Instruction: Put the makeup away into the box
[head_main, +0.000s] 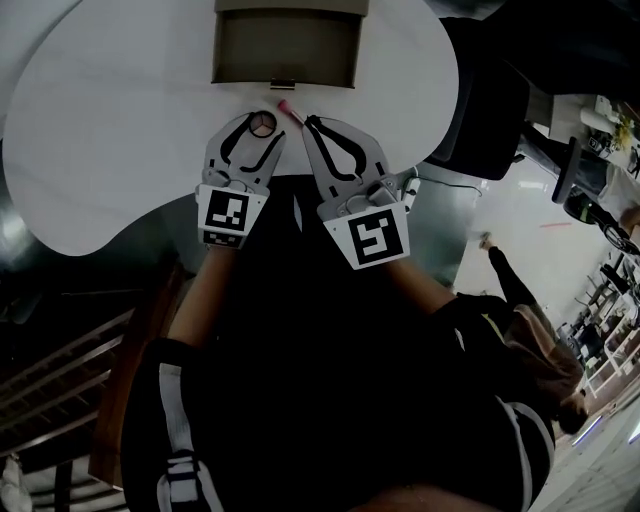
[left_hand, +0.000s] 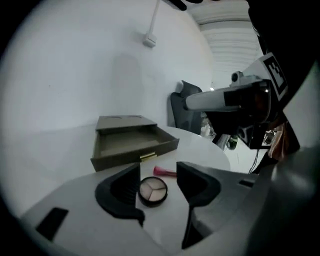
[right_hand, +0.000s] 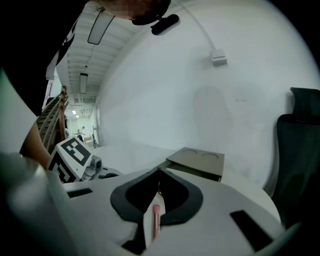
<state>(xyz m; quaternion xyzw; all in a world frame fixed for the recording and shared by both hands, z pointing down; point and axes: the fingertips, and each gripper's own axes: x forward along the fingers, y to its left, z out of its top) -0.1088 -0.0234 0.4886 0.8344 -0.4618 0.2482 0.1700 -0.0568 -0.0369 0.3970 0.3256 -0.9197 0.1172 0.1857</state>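
Observation:
A round eyeshadow compact (head_main: 263, 123) (left_hand: 152, 190) lies on the white table (head_main: 120, 120), between the jaws of my left gripper (head_main: 264, 126) (left_hand: 158, 168). That gripper is open and its pads stand clear of the compact on both sides. A pink lipstick (head_main: 290, 110) (left_hand: 165, 172) (right_hand: 156, 220) lies just beyond it. My right gripper (head_main: 310, 121) (right_hand: 160, 170) is shut, its tips meeting over the lipstick, which shows on the table through the loop of the jaws. An olive box (head_main: 285, 50) (left_hand: 131, 145) (right_hand: 197, 162) with its drawer pulled open stands behind both.
The table's curved near edge runs under my hands. A dark office chair (head_main: 490, 110) (left_hand: 187, 107) (right_hand: 300, 160) stands at the table's right side. A white wall rises behind the box.

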